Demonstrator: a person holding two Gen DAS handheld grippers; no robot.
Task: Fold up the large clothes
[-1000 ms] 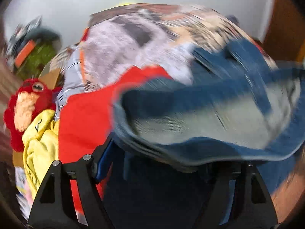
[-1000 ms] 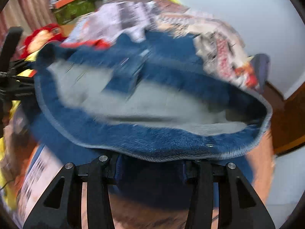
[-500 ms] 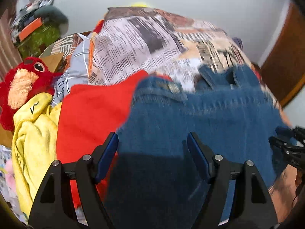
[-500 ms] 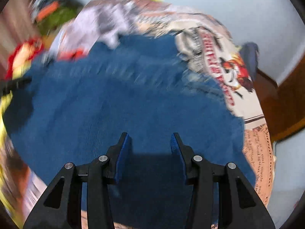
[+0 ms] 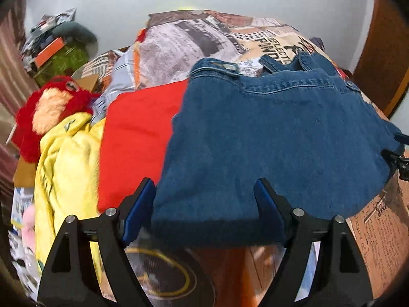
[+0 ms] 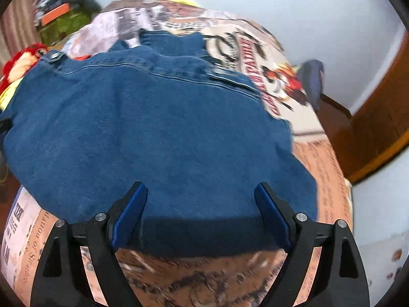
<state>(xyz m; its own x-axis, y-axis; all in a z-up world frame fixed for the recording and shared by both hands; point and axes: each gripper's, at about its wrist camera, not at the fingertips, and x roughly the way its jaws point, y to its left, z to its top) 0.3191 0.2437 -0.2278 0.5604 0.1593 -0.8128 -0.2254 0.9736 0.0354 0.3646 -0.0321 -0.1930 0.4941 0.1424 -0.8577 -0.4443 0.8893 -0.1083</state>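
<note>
Left wrist view: denim garment (image 5: 268,138) is laid flat on the printed bedspread (image 5: 204,38), red cloth (image 5: 135,138) at its 9 o'clock. Left gripper (image 5: 204,194) is spread wide, nothing held. Right gripper (image 6: 200,199) likewise spread, empty, at the garment's 6 o'clock edge

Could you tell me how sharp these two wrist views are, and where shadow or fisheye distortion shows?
Left wrist view: the denim garment has crisp seams; the yellow garment smears toward the rim. Right wrist view: the printed bedspread is motion-blurred and bulges barrel-like. Both views: a dark shadow band lies along the denim's near edge, between the open jaws.
</note>
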